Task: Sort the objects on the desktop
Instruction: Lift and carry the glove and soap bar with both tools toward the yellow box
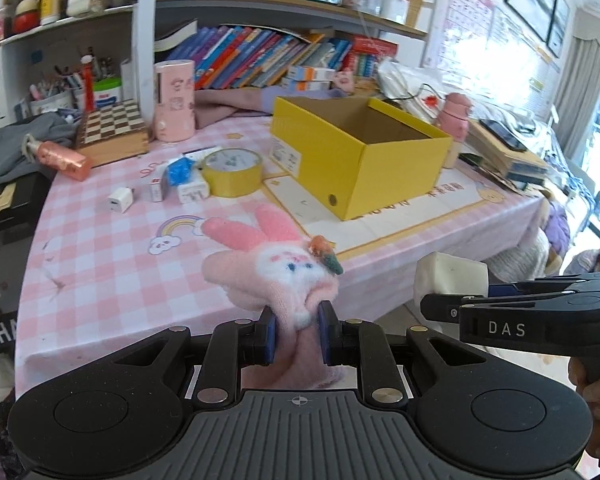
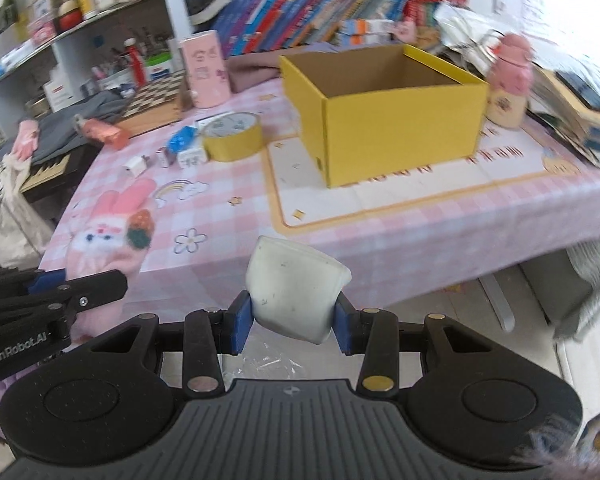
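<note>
While the left gripper (image 1: 296, 332) clamps a pink bunny glove (image 1: 276, 268) at six o'clock, the right gripper (image 2: 292, 324) squeezes a white cup (image 2: 292, 284); the yellow box (image 2: 384, 108) stands at twelve o'clock on the checked table (image 2: 420, 236).

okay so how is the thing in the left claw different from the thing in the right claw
The left claw is shut on a pink bunny glove: soft, fuzzy, squeezed narrow. The right claw is shut on a white cup-like piece: smooth, plain, holding the pads wider apart. Both are held off the table's near edge, facing the yellow box.
</note>
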The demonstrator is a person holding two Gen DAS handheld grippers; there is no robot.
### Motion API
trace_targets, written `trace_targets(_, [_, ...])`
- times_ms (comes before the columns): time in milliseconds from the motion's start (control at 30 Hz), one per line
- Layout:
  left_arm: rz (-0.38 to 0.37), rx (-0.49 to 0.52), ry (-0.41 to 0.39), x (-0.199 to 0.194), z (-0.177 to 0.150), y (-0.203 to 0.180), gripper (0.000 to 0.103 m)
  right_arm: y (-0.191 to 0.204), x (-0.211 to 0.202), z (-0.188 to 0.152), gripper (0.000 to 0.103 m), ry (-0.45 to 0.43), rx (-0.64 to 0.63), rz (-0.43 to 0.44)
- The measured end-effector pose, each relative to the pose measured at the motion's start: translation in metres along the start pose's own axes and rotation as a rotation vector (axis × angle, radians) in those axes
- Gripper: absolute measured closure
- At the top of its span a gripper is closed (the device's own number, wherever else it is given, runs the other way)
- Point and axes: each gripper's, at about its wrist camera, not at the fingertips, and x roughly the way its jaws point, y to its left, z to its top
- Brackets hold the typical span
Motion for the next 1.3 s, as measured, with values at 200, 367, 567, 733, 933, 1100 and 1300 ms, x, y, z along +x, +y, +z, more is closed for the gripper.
trace_targets(200, [-0.055, 0.041, 0.009, 0.002, -0.001, -0.015, 0.083, -0.008, -0.012, -0.009, 0.064, -0.005, 0.026, -0.043])
trace_targets(367, [-0.080, 0.079, 0.012, 0.006, 0.001, -0.027, 0.083, -0.015, -0.018, -0.015, 0.064, -0.005, 0.044, -0.068])
trace_targets(567, [-0.098, 0.122, 0.018, 0.013, 0.007, -0.041, 0.083, -0.025, -0.019, -0.016, 0.064, -0.003, 0.068, -0.080])
trace_targets(733, [-0.109, 0.147, 0.023, 0.021, 0.012, -0.051, 0.083, -0.034, -0.017, -0.014, 0.064, -0.006, 0.074, -0.086])
trace_targets(933, [-0.126, 0.166, 0.027, 0.032, 0.019, -0.062, 0.083, -0.046, -0.014, -0.010, 0.064, -0.006, 0.077, -0.093])
trace_targets(1100, [-0.141, 0.183, 0.029, 0.042, 0.024, -0.072, 0.083, -0.055, -0.010, -0.005, 0.064, -0.005, 0.075, -0.102])
trace_targets(1300, [-0.140, 0.195, 0.022, 0.054, 0.033, -0.083, 0.083, -0.070, -0.003, 0.003, 0.064, -0.005, 0.072, -0.107])
